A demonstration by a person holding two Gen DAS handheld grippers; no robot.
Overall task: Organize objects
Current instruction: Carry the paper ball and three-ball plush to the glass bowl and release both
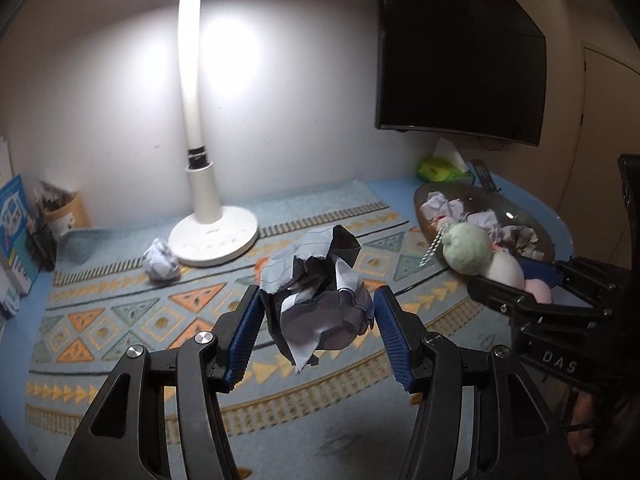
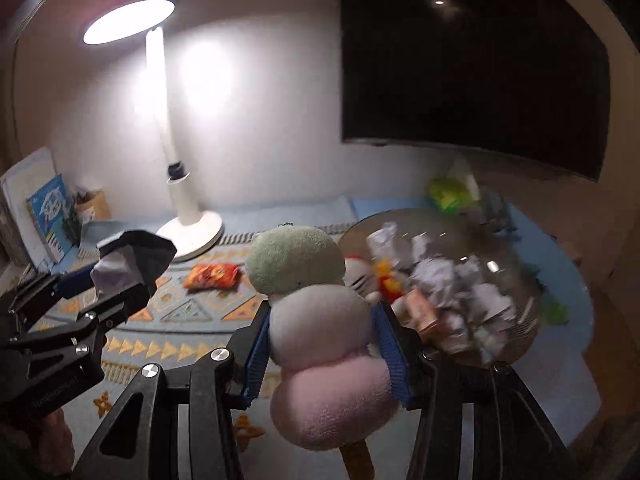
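Far left on the table, books (image 1: pixel 14 216) lean against the wall beside a tan cardboard cup (image 1: pixel 68 210) full of pens. A woven mat (image 1: pixel 132 312) with orange and teal triangles and striped bands covers most of the pale blue tabletop. On it, a small crumpled paper ball (image 1: pixel 161 265) lies just beside the round base of a smooth white desk lamp (image 1: pixel 200 184), whose lit head glares off the wall.

The left gripper (image 1: pixel 316 320) is closed around a large wad of crumpled paper (image 1: pixel 316 300), lined white on one face and dark on the other; its ribbed blue pads (image 1: pixel 245 336) press both sides, holding the wad above the middle of the mat. In the right wrist view, an orange snack packet (image 2: pixel 212 275) lies flat on the mat behind this gripper.

The right gripper (image 2: pixel 324 344) clamps a plush dango toy (image 2: pixel 320 320): three fuzzy balls, green, whitish and pink, on a tan stick, gripped at the middle ball and held near the rim of a clear glass bowl (image 2: pixel 516 344). The bowl holds more paper wads, a white cat plush (image 2: pixel 360 276) and a pinkish box (image 2: pixel 420 312); its contents are blurred. Behind it sit a green tissue pack (image 1: pixel 440 168) and a remote (image 1: pixel 484 172), under a dark wall-mounted screen (image 1: pixel 460 52)
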